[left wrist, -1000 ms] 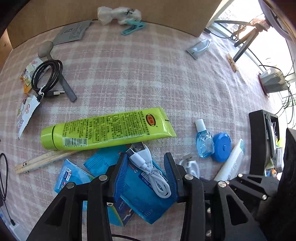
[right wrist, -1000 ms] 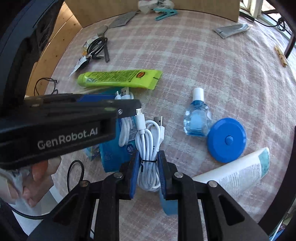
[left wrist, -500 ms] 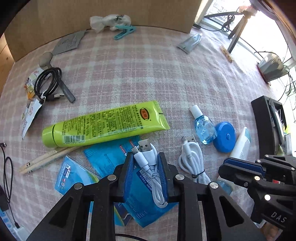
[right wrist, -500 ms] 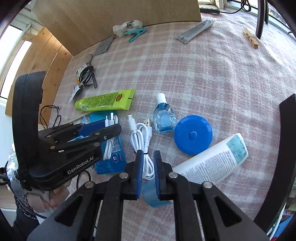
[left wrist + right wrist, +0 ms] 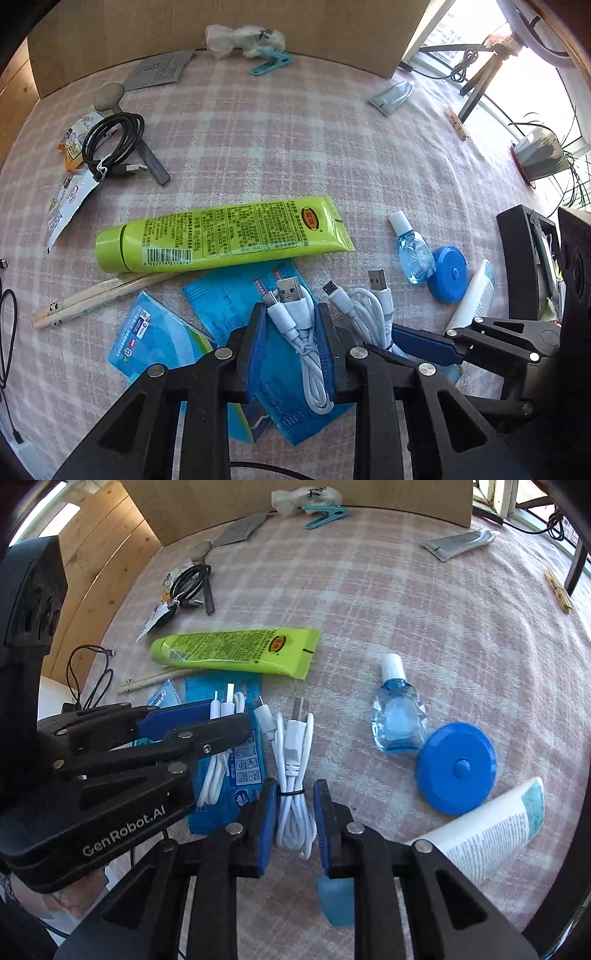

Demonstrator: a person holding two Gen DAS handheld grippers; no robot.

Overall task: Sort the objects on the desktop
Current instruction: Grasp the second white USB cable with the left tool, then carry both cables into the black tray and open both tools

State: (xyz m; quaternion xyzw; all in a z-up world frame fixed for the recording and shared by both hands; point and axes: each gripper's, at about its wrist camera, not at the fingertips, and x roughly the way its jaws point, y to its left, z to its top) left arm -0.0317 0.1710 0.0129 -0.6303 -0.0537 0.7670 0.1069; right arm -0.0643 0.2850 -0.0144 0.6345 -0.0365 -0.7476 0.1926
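Two coiled white USB cables lie side by side on blue packets on a pink plaid cloth. My left gripper (image 5: 291, 314) has its blue pads shut on the left white cable (image 5: 295, 321), also seen in the right wrist view (image 5: 216, 760). My right gripper (image 5: 295, 794) stands open around the second white cable (image 5: 293, 775), pads close beside it without clear contact; that cable also shows in the left wrist view (image 5: 373, 314). The right gripper (image 5: 417, 345) shows from the side at the lower right of the left wrist view.
A lime green tube (image 5: 221, 236), wooden chopsticks (image 5: 96, 299), blue packets (image 5: 159, 339), an eye-drop bottle (image 5: 413, 251), a blue round case (image 5: 448, 273) and a white tube (image 5: 491, 827) lie nearby. A black cable (image 5: 110, 144), spoon, sachets and a teal clip (image 5: 269, 62) lie farther back.
My right gripper has opened from a tight grip to jaws standing apart around the second cable. My left gripper stays shut on its cable and has shifted slightly.
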